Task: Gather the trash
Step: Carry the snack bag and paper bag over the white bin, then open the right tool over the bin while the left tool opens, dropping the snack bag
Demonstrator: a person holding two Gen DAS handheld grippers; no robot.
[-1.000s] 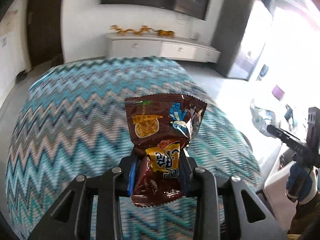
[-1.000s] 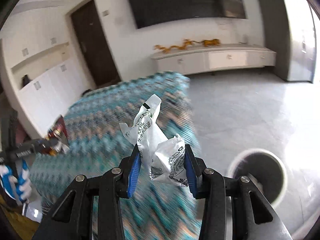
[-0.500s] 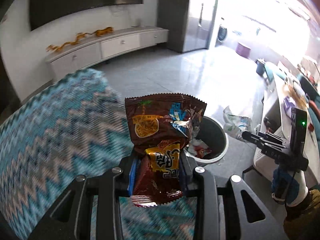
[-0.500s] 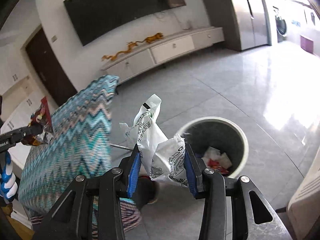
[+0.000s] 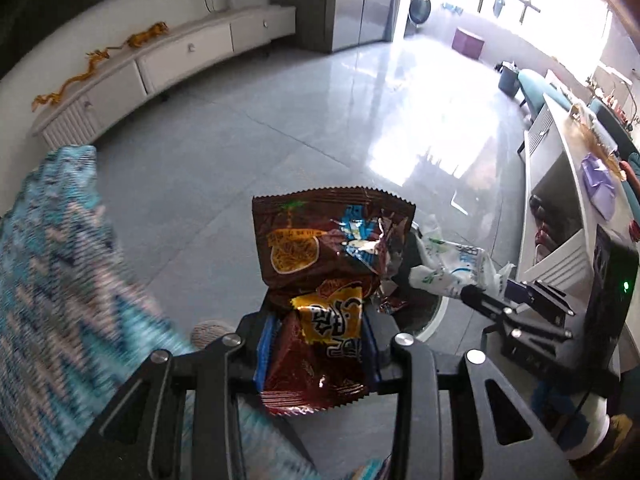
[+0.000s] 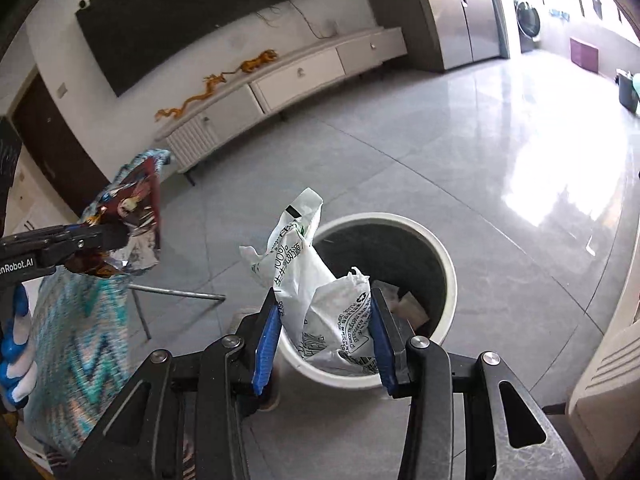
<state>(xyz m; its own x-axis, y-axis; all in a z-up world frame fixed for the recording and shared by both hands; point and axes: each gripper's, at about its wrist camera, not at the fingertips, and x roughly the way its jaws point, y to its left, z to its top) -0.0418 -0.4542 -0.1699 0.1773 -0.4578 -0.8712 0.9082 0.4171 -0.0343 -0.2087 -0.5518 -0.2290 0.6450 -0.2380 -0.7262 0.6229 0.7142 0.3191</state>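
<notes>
Step in hand: carry to the bin, both pieces of trash held, release not yet made. Left gripper point(image 5: 318, 354): your fingers are closed tight on the brown snack wrapper point(image 5: 320, 264), pinched at its lower half, the top standing free above them; it hangs just short of the waste bin point(image 5: 430, 320), whose rim shows only as a pale arc behind the wrapper. Right gripper point(image 6: 324, 340): fingers closed on the white plastic bag point(image 6: 316, 292), held low, and it sits over the near rim of the waste bin point(image 6: 448, 280). Materials: the wrapper is glossy printed foil film, creased, with a saw-tooth sealed edge and a yellow panel at the grip; the bag is thin crumpled white film with green and black print, one corner standing up stiff. The bin is a round, pale-walled tub with a dark inside and some scraps already lying in it. Beside it, the table under a teal zigzag cloth point(image 6: 80, 340); below, smooth grey floor tile point(image 6: 480, 140). Next move, as I judge it: carry the bag a little further over the mouth before you open, then bring the left over. Both films are light and may cling or drift.
</notes>
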